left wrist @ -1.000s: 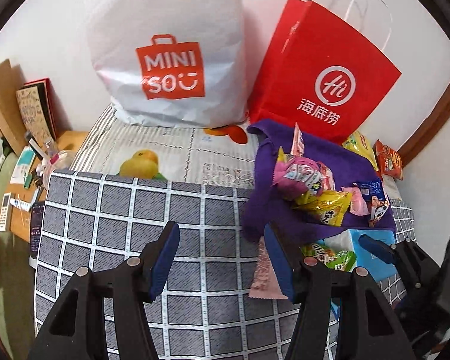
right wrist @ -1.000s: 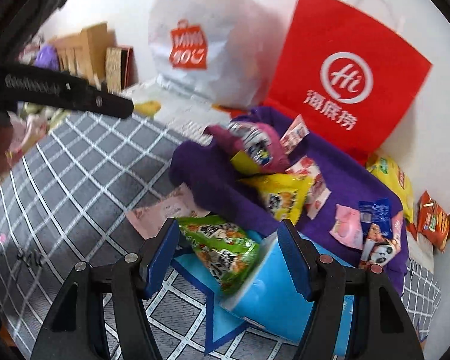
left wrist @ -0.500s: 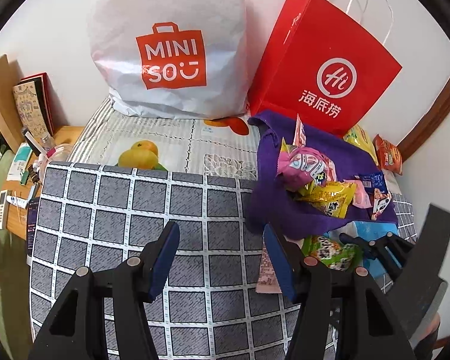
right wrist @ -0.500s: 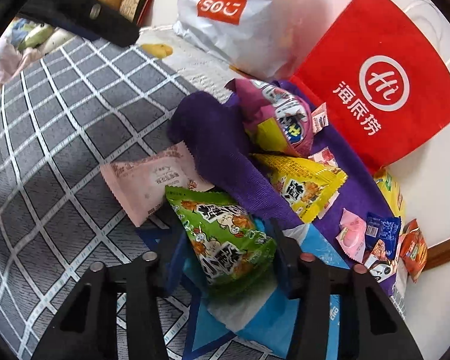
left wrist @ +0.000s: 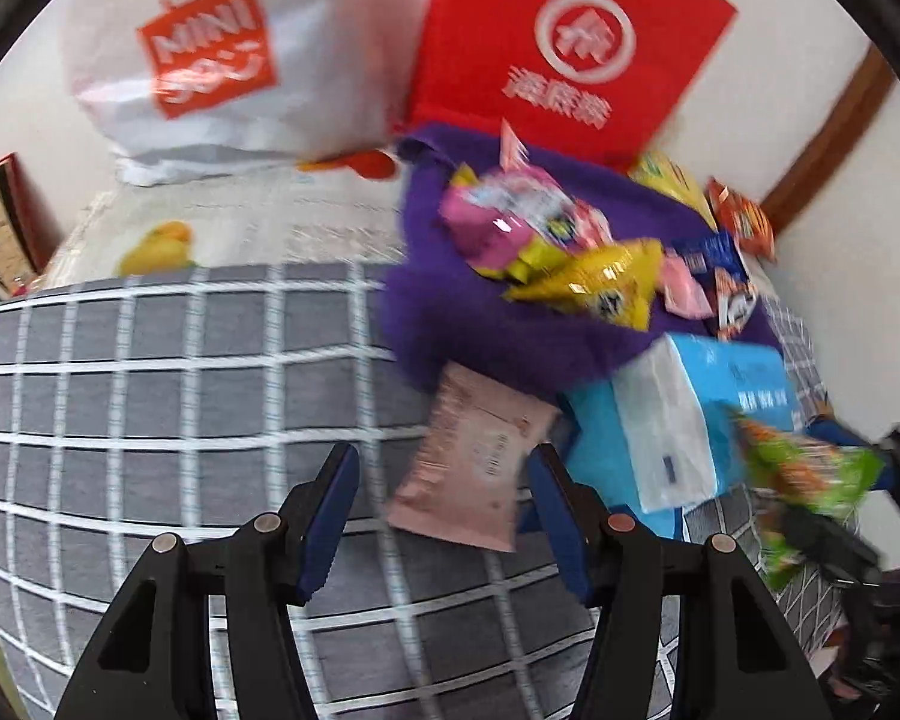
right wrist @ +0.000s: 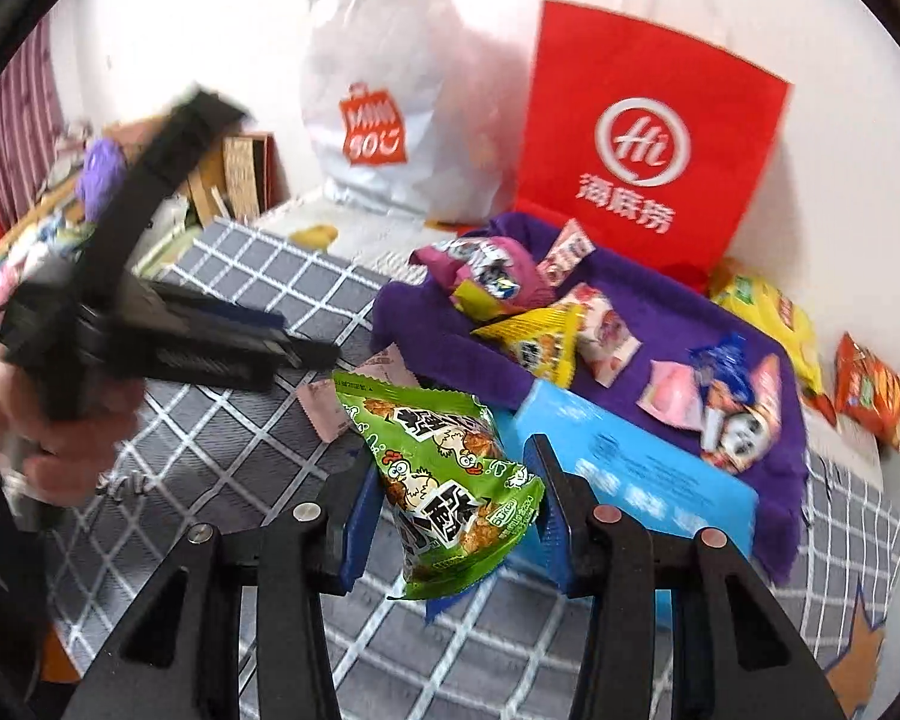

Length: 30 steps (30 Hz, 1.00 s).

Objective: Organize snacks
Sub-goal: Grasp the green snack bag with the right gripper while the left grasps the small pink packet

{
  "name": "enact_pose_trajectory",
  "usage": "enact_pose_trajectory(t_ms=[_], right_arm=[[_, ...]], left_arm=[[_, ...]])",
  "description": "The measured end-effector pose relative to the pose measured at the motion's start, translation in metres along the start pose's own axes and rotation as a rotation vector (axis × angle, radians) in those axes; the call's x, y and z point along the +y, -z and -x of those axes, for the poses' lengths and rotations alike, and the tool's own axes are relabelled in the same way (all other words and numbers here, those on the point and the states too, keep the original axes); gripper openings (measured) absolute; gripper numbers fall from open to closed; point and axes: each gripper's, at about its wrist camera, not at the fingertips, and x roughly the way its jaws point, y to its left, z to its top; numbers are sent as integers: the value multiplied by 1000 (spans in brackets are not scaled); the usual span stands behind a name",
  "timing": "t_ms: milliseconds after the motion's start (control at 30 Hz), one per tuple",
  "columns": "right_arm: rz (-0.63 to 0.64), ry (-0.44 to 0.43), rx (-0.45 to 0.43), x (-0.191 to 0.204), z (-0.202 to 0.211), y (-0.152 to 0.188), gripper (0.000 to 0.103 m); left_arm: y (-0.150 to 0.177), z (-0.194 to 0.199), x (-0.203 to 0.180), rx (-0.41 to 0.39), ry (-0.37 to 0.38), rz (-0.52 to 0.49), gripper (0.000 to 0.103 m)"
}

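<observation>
Two shopping bags stand against the wall at the back: one white plastic bag [right wrist: 402, 120] with an orange logo and one red paper bag [right wrist: 648, 138] with white lettering. Both lean at the head of a bed spread with a grey checked blanket [left wrist: 168, 396].

One purple cloth [right wrist: 678, 324] lies crumpled on the bed in front of the red bag, and most of the snacks sit on it: one magenta packet [right wrist: 486, 267], one yellow triangular packet [right wrist: 534, 342], and roughly five smaller pink, white and blue sachets, though blur makes that count unsure. Off the cloth by the wall lie one more yellow bag [right wrist: 768, 312] and one orange packet [right wrist: 870, 390].

One blue tissue pack [right wrist: 636, 468] rests at the near edge of the cloth, and one flat pink packet [left wrist: 474, 462] lies on the blanket just beside it.

One green snack packet [right wrist: 450, 480], printed with cartoon chickens, is clamped between the right tongs [right wrist: 450, 516], raised clear of the blanket and in front of the tissue pack.

The left tongs [left wrist: 441, 516] stand apart with nothing gripped, poised above the pink packet; a hand [right wrist: 60, 420] holds them.
</observation>
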Motion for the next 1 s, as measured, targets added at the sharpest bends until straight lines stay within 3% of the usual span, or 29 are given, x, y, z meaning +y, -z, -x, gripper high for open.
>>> enact_pose_trajectory(t_ms=[233, 333, 367, 400, 433, 633, 800, 900, 1000], right_arm=[[-111, 26, -25, -41, 38, 41, 46], [-167, 48, -13, -58, 44, 63, 46], [-186, 44, -12, -63, 46, 70, 46], [-210, 38, -7, -68, 46, 76, 46], [-249, 21, 2, -75, 44, 84, 46], [-440, -69, 57, -106, 22, 116, 46], [-446, -24, 122, -114, 15, 137, 48], [-427, 30, 133, -116, 20, 146, 58], [-413, 68, 117, -117, 26, 149, 62]], left_arm=[[7, -31, -23, 38, -79, -67, 56], [9, -35, -32, 14, -128, -102, 56], [10, -37, -36, 11, -145, -119, 55], [10, -36, -38, 7, -153, -131, 43], [11, -35, -41, 4, -155, -143, 39], [28, -18, -45, 33, -123, -134, 35], [52, -6, -53, 47, -126, -134, 34], [58, -7, -57, 34, -143, -143, 37], [58, -10, -58, 29, -144, -136, 41]])
